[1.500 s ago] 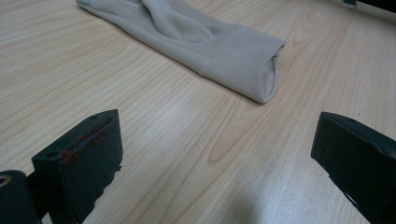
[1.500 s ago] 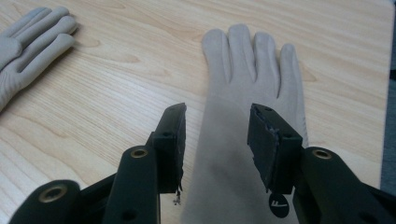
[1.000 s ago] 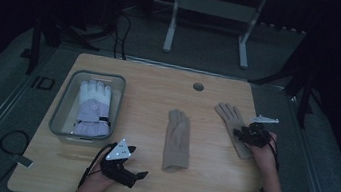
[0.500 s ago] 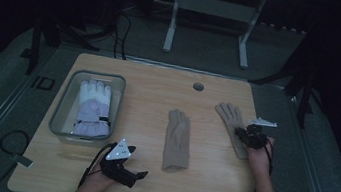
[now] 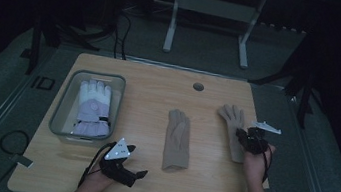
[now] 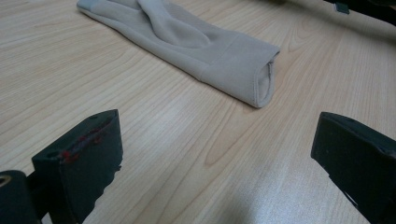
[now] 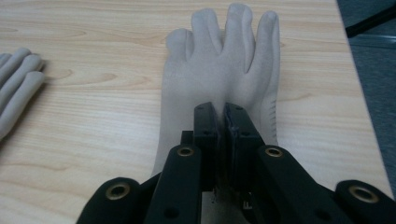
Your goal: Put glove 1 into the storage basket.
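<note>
Now right gripper point(image 7: 219, 109) pinched shut on tan glove point(image 7: 224, 56), left gripper point(image 6: 219, 154) wide open, holding nothing.

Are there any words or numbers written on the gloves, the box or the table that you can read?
None can be read. The two beige gloves are plain, the white and lilac glove in the grey tray shows a small dark tab too small to read, and the wooden table bears no writing.

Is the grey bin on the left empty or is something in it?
Not empty. The grey bin holds a white and lilac glove lying flat inside, fingers pointing toward the table's far edge.
</note>
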Available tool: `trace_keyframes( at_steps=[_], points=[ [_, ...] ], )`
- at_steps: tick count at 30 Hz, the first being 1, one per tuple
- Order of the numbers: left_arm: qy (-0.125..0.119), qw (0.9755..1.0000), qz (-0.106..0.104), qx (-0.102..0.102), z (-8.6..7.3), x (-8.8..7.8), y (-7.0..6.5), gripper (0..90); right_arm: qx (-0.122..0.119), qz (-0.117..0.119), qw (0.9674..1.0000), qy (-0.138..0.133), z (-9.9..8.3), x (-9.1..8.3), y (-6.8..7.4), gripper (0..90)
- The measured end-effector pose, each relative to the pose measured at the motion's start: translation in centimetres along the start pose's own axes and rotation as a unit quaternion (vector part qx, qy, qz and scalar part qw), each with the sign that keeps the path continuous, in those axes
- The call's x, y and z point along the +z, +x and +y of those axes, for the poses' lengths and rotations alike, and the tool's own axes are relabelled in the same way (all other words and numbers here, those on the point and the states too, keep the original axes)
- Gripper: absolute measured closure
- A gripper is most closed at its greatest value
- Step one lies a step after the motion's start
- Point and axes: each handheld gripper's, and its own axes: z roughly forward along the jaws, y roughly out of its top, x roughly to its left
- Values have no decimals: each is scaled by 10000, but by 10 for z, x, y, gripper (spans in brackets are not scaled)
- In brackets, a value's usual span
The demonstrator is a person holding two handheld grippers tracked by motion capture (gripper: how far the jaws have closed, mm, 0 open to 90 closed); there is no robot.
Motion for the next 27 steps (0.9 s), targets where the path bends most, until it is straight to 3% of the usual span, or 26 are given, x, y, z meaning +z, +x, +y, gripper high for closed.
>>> trace_keyframes(
  at_steps=[5,7,13,18,22,27],
  points=[
    [-25,10000,26,43,1,-1,0,23,254,-159,9995,-67,-12,-18,10,843],
    [-14,10000,27,53,1,-1,0,23,223,-330,9992,-26,-18,-21,15,842],
    [-41,10000,21,47,2,-1,-1,23,349,-433,9984,130,-33,-21,21,839],
    [-26,10000,21,54,1,-1,0,23,311,-419,9983,261,-38,-10,21,820],
    [-17,10000,8,43,1,-1,0,23,308,-198,9988,313,-36,-7,18,702],
    [0,10000,-16,34,1,0,-1,23,-118,46,9996,261,-28,-12,9,629]
  ],
)
